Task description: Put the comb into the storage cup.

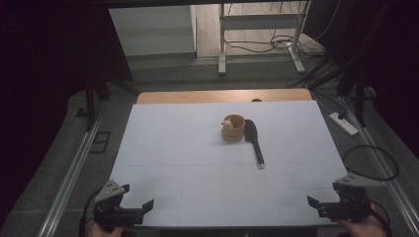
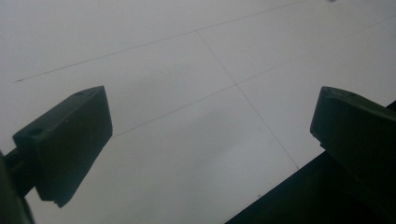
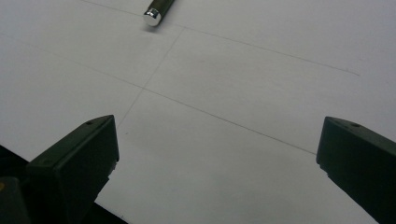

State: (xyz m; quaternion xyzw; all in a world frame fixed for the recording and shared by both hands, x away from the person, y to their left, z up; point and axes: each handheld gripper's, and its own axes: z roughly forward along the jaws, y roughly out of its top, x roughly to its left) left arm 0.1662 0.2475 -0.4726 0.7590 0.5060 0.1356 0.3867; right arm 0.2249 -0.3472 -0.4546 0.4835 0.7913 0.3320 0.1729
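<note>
The black spatula [image 1: 253, 138] lies beside the wooden cup [image 1: 233, 128], well beyond both wide-open, empty grippers [image 1: 146, 205] [image 1: 313, 202]

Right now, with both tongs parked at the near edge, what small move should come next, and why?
Probably ease the right tongs forward toward the black spatula's handle. Both tongs stand open and hold nothing, and that handle end points at the near right side, closer than the wooden cup beside it. The left tongs can wait.

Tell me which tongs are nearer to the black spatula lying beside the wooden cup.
Right. The right tongs sit at the table's near right corner, open, with the black spatula ahead and to their left. The left tongs wait open at the near left corner, farther away.
</note>
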